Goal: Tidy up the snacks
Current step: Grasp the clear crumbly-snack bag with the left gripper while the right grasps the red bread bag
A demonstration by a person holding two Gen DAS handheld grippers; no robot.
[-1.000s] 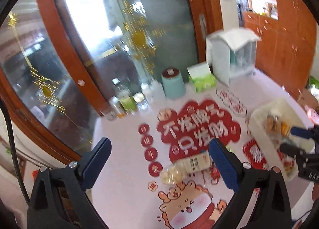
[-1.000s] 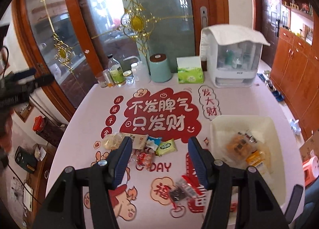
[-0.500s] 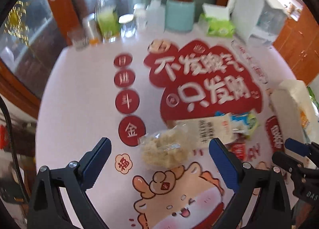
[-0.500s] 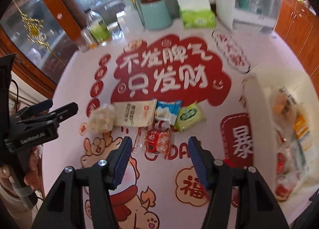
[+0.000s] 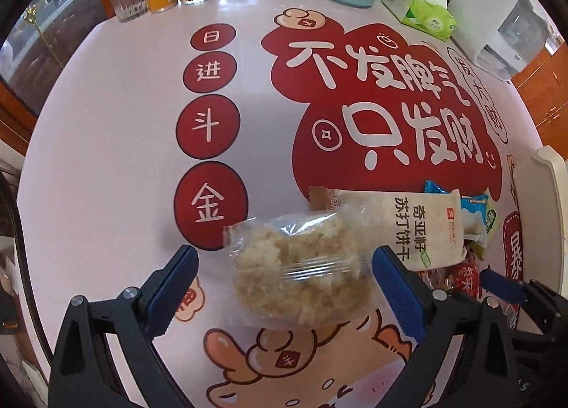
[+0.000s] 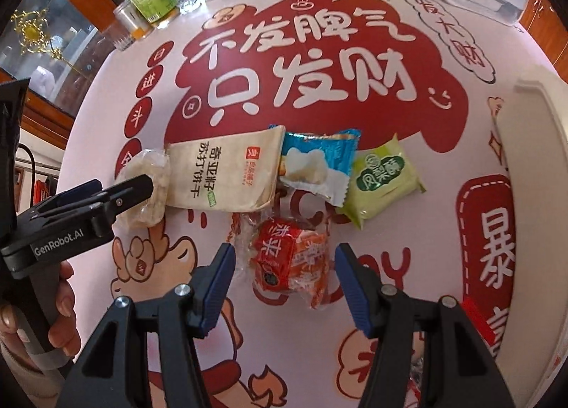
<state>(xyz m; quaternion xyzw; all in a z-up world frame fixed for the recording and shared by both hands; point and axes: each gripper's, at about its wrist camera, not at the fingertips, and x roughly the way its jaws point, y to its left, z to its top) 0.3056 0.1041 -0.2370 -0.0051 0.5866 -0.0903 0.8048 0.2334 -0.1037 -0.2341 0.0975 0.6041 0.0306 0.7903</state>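
A: Snacks first: what sits at the right gripper (image 6: pixel 284 282)?
B: A red snack packet (image 6: pixel 289 260) lies between its wide-apart jaws, ungripped, on the printed tablecloth (image 6: pixel 355 322).
A: And the left gripper (image 5: pixel 284 287)?
B: Spread open too, straddling a clear bag of crumbly cake (image 5: pixel 301 266). Beyond lie the soda cracker pack (image 6: pixel 222 173), a blue wrapper (image 6: pixel 316 163) and a green packet (image 6: pixel 381 180).

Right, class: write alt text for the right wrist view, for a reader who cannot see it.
The open right gripper points down over a red snack packet on a red-and-white printed table mat. Beyond lie a cream cracker pack, blue packet and green packet; the left gripper is over a clear bag.
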